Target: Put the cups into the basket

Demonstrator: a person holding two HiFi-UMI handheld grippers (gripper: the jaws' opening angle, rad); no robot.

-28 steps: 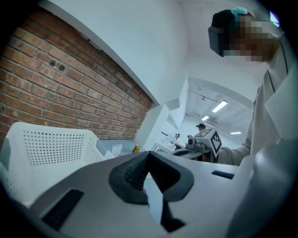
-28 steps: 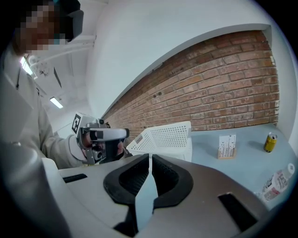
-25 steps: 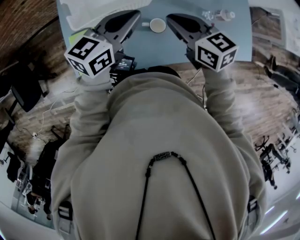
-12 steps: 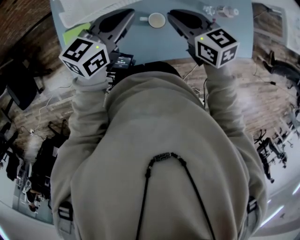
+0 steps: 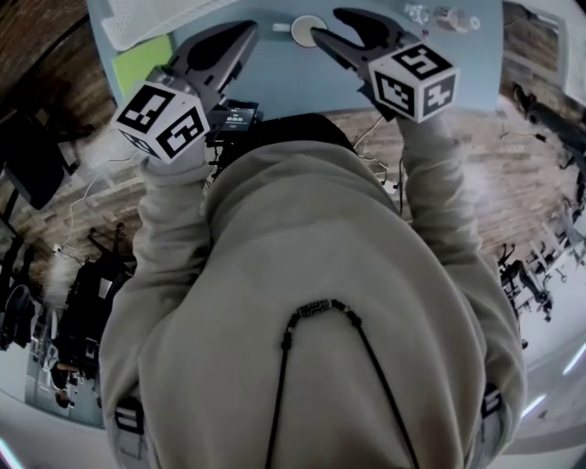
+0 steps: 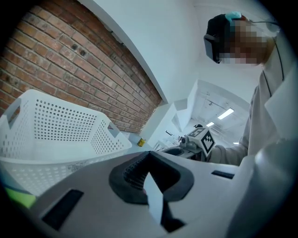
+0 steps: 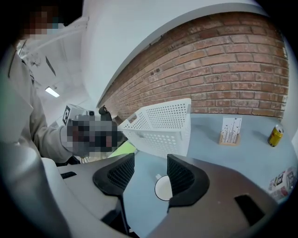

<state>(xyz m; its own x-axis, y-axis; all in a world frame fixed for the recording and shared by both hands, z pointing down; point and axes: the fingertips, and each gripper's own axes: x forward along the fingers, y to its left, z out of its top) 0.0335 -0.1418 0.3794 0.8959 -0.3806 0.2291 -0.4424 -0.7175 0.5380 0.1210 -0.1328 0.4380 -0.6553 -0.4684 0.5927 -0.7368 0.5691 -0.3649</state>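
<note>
Right tool [image 7: 150,162] has just been opening its jaws, and they now stand apart with nothing pressed between the pads. Through that gap in the right gripper view I see the white cup [image 7: 163,188] standing on the blue desk [image 7: 233,158], low in the opening and partly hidden behind the right-hand pad, with no contact that I can make out. From the head view the cup [image 5: 309,29] sits just beside the tips of the right tool [image 5: 328,23], between it and the left tool [image 5: 245,29]. My left tool [image 6: 148,153] has its jaws together on nothing. The white perforated basket [image 7: 160,123] stands on the desk beyond the cup and to its left, apart from it; the left gripper view shows the basket [image 6: 56,125] near, ahead and to the left.
</note>
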